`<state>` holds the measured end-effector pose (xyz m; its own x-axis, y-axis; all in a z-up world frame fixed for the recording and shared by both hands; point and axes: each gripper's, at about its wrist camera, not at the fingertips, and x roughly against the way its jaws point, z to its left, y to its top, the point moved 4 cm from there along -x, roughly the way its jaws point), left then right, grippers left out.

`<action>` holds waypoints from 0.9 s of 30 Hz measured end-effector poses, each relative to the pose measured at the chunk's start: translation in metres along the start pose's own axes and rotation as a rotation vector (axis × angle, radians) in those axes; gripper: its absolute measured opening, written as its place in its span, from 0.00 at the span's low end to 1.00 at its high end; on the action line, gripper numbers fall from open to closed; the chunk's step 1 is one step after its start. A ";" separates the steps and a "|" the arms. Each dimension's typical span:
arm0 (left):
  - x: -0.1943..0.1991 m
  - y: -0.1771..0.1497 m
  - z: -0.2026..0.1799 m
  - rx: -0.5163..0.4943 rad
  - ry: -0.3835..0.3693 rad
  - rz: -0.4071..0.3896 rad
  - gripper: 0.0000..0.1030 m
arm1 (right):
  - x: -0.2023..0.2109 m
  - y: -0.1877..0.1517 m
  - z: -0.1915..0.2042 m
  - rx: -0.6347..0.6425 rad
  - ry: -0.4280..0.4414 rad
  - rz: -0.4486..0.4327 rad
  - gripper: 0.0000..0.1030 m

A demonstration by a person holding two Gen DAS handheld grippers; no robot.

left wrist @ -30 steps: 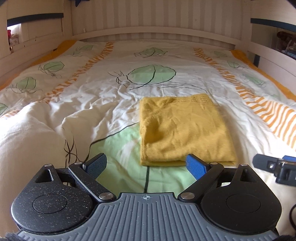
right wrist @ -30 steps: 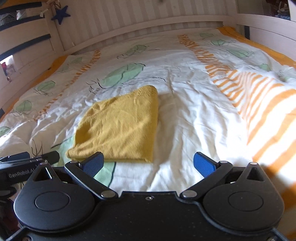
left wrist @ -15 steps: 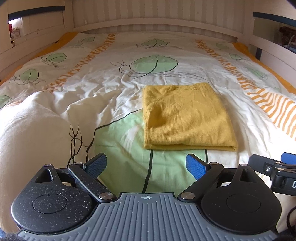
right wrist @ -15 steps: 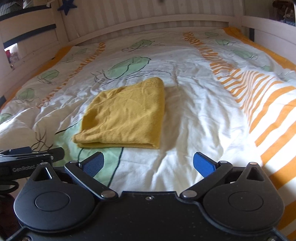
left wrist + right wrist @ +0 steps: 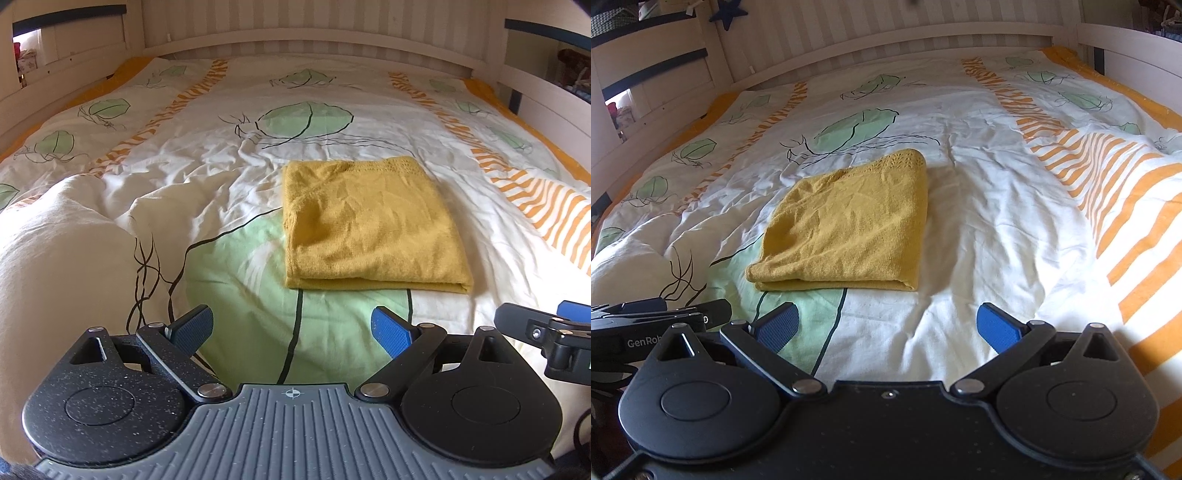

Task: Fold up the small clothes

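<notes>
Tools [image 5: 291, 328] apart; yellow garment [image 5: 369, 229] folded flat.

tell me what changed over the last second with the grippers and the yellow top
Both grippers backed away from the folded yellow knit top: its near edge was at their fingertips, now bare duvet shows between. Left gripper and right gripper stayed open and empty. The top kept its fold and spot.

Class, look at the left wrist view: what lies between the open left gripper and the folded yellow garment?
Only bare duvet cover, its green leaf print; nothing else lies between the left gripper and the folded yellow garment.
</notes>
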<state>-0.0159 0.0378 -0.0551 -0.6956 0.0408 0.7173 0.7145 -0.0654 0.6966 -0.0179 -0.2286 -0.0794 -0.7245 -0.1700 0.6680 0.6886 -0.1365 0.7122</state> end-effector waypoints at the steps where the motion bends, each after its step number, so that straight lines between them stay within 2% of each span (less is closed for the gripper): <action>1: 0.000 0.000 0.000 0.001 0.000 0.001 0.90 | 0.000 0.000 0.000 -0.001 0.000 0.001 0.99; 27: -0.010 0.005 -0.004 0.001 -0.009 0.029 0.90 | -0.012 0.004 -0.001 -0.032 0.027 0.027 0.99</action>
<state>-0.0055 0.0326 -0.0591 -0.6737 0.0474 0.7375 0.7346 -0.0655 0.6753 -0.0062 -0.2287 -0.0844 -0.7048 -0.2003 0.6806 0.7089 -0.1624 0.6863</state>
